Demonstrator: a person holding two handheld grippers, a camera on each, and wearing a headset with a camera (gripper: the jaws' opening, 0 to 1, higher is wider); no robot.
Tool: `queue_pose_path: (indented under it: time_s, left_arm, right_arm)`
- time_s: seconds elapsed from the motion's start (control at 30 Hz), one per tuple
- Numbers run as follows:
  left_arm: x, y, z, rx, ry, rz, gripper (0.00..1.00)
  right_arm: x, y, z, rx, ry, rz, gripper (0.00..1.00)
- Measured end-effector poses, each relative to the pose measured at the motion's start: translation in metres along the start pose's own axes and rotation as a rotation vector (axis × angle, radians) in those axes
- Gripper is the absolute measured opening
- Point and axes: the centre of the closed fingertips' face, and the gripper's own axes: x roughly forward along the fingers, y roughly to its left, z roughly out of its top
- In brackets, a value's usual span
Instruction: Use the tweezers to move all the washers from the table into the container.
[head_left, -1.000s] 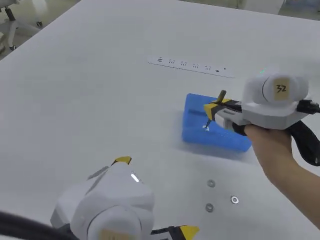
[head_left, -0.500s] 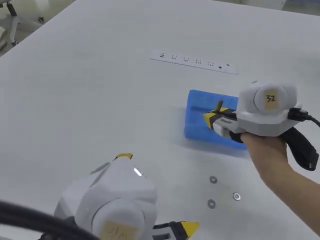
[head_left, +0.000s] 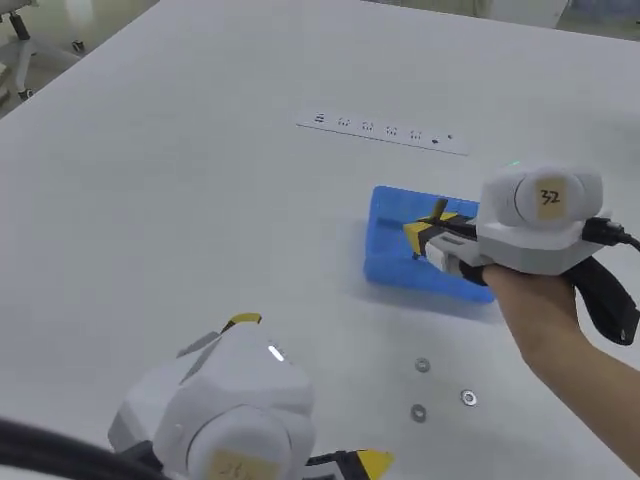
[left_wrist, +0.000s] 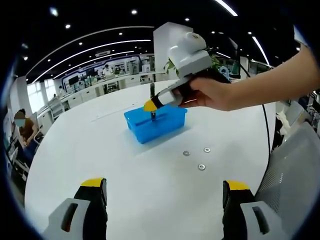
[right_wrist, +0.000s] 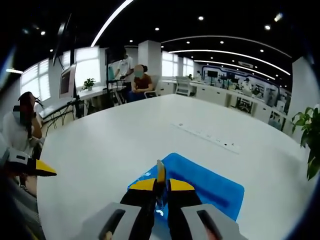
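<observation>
Three washers (head_left: 422, 366) are lying on the white surface (head_left: 200, 200) at the lower right of the head view, outside the blue container (head_left: 420, 278) and apart from both jaws. They are probably light, thin, stiff and slippery; pinching across the rim seems best. The right gripper (head_left: 425, 232) jaws are clamping the tweezers (right_wrist: 160, 175) above the container; the left gripper (left_wrist: 163, 184) jaws are standing wide apart.

Curved strip lights (right_wrist: 230, 51) are glowing across the dark ceiling of an open-plan office, where daylight is coming through a row of windows (right_wrist: 87, 62) beside a white pillar (right_wrist: 149, 57). People (right_wrist: 142, 80) are sitting at desks near those windows, a leafy potted plant (right_wrist: 310, 135) is standing off to one side, and a wide white table (head_left: 200, 150) is carrying a white power strip (head_left: 385, 133).
</observation>
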Motion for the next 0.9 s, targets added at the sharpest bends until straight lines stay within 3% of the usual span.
queue_pose_path:
  time_s: [0.2,0.47,0.67,0.9]
  left_arm:
    - [0.0,0.0,-0.001,0.01,0.004,0.004,0.99]
    - [0.0,-0.001,-0.002,0.013,0.006,0.002,0.99]
    - [0.0,-0.001,-0.002,0.014,0.008,0.002,0.99]
    - [0.001,0.0,-0.006,0.022,0.026,0.006,0.99]
  right_arm:
    - [-0.026,0.003,0.023,-0.002,-0.055,0.002,0.04]
    - [-0.054,0.018,0.027,0.018,-0.089,0.018,0.04]
    - [-0.068,0.033,0.01,0.084,-0.081,0.041,0.04]
    - [-0.074,0.047,-0.024,0.104,-0.02,0.045,0.04]
